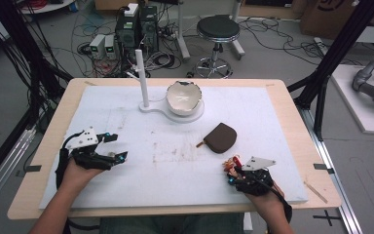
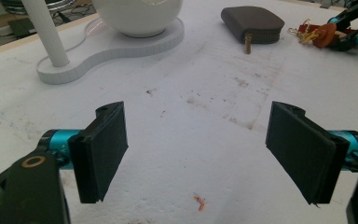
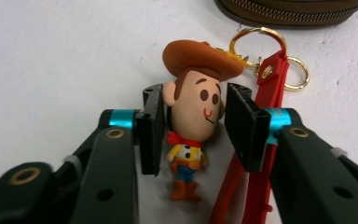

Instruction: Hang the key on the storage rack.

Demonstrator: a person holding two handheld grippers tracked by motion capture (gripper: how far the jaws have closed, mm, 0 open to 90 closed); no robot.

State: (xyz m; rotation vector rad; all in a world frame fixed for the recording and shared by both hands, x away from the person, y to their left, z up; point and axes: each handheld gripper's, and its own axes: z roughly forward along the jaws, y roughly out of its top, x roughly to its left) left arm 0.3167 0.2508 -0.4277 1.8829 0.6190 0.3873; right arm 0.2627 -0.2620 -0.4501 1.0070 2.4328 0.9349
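Your desk (image 1: 282, 105) carries a white stand with a bowl (image 1: 184, 97) at the far side and a brown zip pouch (image 1: 222, 137) nearer you. Your left gripper (image 2: 196, 149) rests idle, jaws wide with nothing between them. Your right gripper (image 3: 193, 126) has closed around the head of the cowboy keychain figure (image 3: 193, 116) lying just beside the pouch. The grasp looks about made; lifting and placing it are left.
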